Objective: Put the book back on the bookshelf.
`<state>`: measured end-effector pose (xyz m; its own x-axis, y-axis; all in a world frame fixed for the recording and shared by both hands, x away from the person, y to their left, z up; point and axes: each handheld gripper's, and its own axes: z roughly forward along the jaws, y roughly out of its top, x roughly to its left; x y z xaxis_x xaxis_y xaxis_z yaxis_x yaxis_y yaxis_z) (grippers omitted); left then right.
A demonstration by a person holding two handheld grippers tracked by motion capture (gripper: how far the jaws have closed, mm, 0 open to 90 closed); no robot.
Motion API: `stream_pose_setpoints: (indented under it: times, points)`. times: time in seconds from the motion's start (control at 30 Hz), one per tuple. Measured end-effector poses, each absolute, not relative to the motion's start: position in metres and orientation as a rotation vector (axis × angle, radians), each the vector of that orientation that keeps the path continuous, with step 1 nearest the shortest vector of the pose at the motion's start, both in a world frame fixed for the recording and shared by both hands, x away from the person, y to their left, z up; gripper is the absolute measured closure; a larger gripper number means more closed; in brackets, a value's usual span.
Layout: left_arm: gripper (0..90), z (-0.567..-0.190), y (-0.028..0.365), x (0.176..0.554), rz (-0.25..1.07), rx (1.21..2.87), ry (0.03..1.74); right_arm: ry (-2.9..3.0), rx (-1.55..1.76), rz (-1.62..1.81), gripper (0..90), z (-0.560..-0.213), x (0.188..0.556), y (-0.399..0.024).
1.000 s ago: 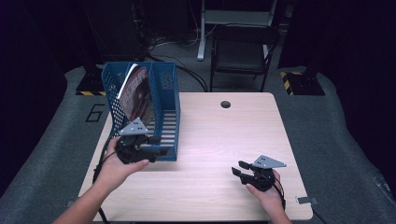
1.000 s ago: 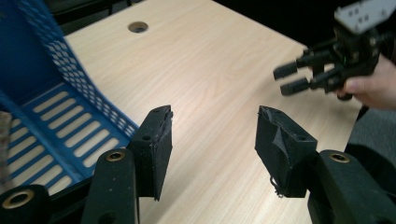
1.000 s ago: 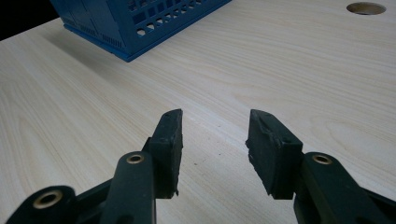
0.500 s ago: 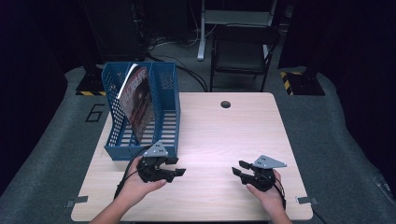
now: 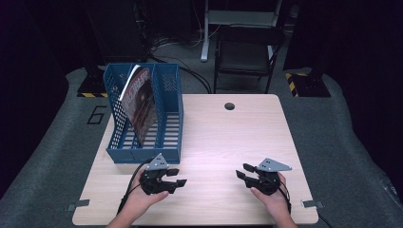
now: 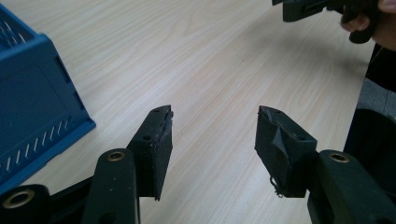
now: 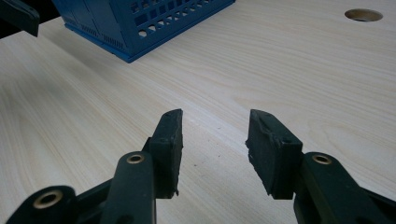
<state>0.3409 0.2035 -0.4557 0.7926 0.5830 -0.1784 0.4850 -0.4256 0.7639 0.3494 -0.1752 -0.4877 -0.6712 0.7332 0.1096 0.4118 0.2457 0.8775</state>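
— Where do we have our hands?

— Both low at the near edge of the wooden surface. Our left hand comes in from the bottom and holds the left gripper just in front of the blue file rack, its grey plate on top and its fingers aimed right, toward the middle of the surface. Our right hand holds the right gripper at about the same depth, fingers aimed left, so the two face each other with bare wood between them.

— And the fingers themselves?

— On the left gripper they stand well apart with nothing between them, just wood grain below. In that same view we see the rack's corner off to one side and the other gripper far across. The right gripper is likewise spread wide and holds nothing; beyond it we see the rack and the round cable hole.

— What sits in the rack?

— A magazine, standing on edge and leaning in the middle slot, well apart from both grippers.
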Motion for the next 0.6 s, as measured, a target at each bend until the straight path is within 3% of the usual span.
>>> stream_pose_setpoints:
  times: [0.6]
  points:
    - [46.3,-0.502,0.191,0.348,0.140,2.189,0.780,2.222,1.035,1.382,55.1,-0.489,0.350,-0.172]
